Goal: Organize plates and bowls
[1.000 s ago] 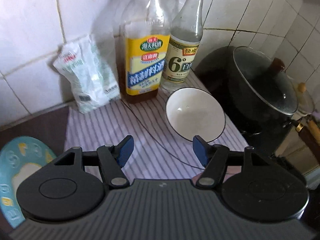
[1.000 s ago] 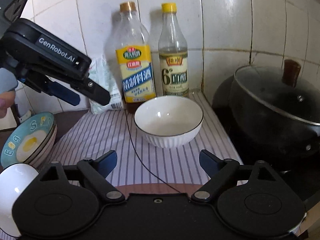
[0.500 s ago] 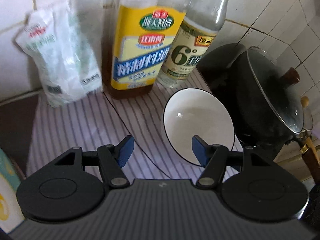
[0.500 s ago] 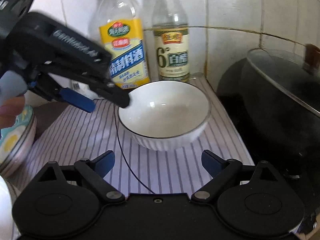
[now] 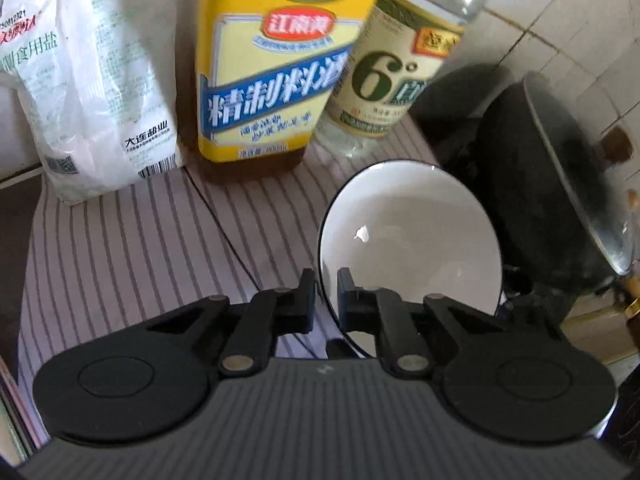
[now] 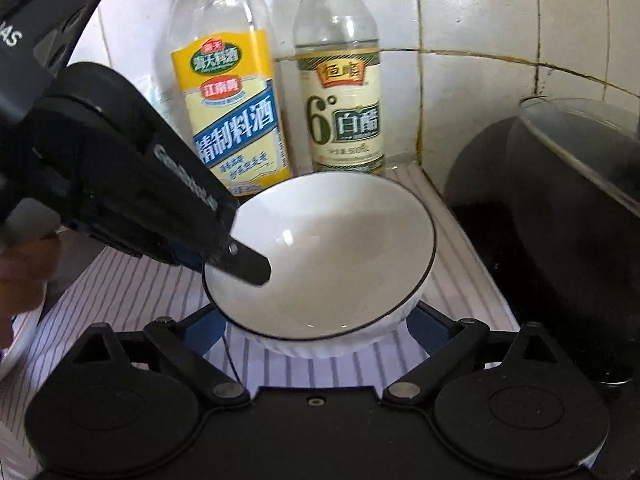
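Observation:
A white bowl (image 5: 412, 240) with a thin dark rim stands on the striped cloth (image 5: 120, 248) in front of two bottles. My left gripper (image 5: 325, 292) is shut on the bowl's rim, one finger inside and one outside. In the right wrist view this gripper (image 6: 248, 264) reaches in from the left, its tip over the bowl's (image 6: 340, 248) left rim. My right gripper (image 6: 314, 332) sits low at the bowl's near side. Its jaws are opening, and the bowl lies between the blue pads (image 6: 196, 330) without touching them; the bowl partly hides its fingertips.
A yellow-labelled bottle (image 6: 232, 112) and a vinegar bottle (image 6: 344, 108) stand against the tiled wall behind the bowl. A white salt bag (image 5: 92, 92) leans at the left. A black pot with a glass lid (image 6: 576, 216) stands close on the right. A person's hand (image 6: 24, 268) holds the left gripper.
The left gripper came down to the bowl and closed on its rim. The right gripper moved forward and down until the bowl lay between its fingers.

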`<state>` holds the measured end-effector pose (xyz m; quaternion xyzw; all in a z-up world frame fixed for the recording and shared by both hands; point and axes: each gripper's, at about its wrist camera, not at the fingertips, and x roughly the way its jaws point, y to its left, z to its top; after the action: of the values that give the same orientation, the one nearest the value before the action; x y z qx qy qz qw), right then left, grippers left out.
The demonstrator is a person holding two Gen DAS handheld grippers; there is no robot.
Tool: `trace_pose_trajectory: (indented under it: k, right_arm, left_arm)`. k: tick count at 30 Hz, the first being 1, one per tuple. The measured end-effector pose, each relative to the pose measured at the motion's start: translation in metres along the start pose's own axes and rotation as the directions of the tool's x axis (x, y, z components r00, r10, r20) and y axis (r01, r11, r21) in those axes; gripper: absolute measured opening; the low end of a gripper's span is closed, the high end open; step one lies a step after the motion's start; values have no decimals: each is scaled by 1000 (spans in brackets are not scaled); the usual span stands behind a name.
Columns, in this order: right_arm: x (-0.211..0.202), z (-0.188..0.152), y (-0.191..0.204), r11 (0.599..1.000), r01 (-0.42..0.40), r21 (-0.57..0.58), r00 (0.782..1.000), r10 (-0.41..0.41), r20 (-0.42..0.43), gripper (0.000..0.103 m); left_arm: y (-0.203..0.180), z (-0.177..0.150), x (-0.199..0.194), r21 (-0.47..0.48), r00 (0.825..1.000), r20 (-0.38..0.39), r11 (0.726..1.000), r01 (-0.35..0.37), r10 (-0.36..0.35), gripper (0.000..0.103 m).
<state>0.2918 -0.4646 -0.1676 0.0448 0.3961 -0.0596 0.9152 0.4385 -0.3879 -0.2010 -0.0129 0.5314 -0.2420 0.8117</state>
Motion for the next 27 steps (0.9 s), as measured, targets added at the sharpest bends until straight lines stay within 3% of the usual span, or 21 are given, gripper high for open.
trace_pose_trajectory:
  k: [13,19,27]
  right_arm:
    - [-24,-9,19,1000,7,25,1000,-8,23,99]
    - [-65,-5,36,999,10,47,997,-13,72,99]
    - [-126,11,70,999,24,-30,991,-20,135,99]
  left_arm:
    - [-1,-20,-33,14,1000,-13,1000,-5,5,10]
    - [-8,-27,-82,57,1000,-4,998,25,-25,11]
    - [-24,-44,-154,159,999,39,987,9,-15,12]
